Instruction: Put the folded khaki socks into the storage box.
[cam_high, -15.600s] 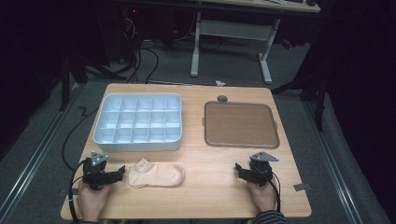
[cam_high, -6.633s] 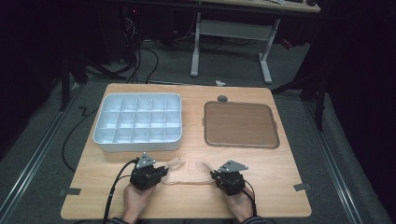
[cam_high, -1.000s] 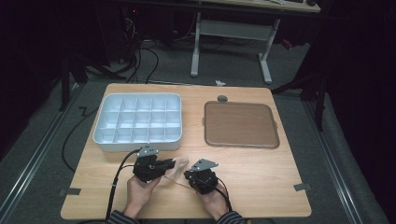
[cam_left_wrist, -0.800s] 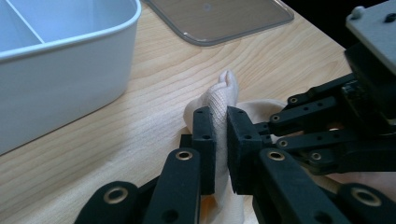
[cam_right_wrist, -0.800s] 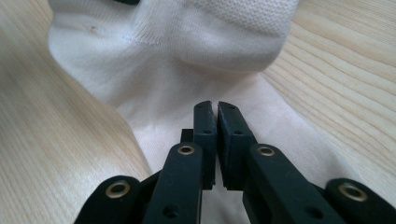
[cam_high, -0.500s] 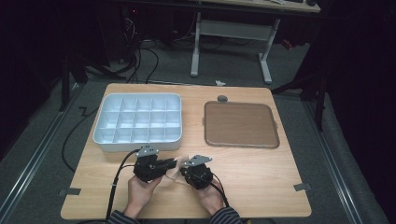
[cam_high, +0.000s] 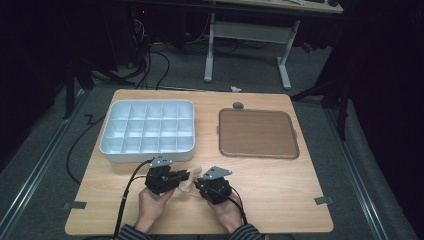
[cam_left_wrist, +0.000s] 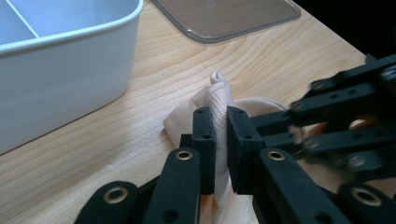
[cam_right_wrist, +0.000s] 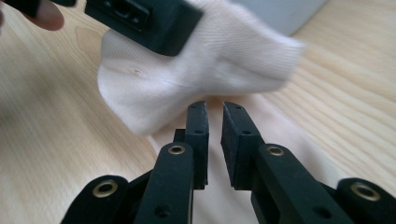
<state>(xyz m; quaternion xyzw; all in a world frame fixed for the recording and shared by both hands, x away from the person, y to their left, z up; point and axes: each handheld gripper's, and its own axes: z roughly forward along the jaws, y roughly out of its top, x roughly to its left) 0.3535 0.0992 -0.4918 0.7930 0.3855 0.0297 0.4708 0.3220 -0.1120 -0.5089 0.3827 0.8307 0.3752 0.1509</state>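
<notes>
Mid-fold: left gripper (cam_left_wrist: 219, 140) pinches sock (cam_left_wrist: 219, 100), right gripper (cam_right_wrist: 214, 128) w/ jaws just parting, nothing between; next prob. regrip & tuck.

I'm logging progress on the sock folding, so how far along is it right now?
Partly done: the sock is already bunched into a fold beside the white divided tray. In hand: the left gripper pinches the folded cloth, while the right gripper has just been opening, its jaws slightly apart with nothing between them. Left: tidying the fold; the tray's compartments look empty.

Dim room, grey carpet floor (cam_high: 45, 150)
</notes>
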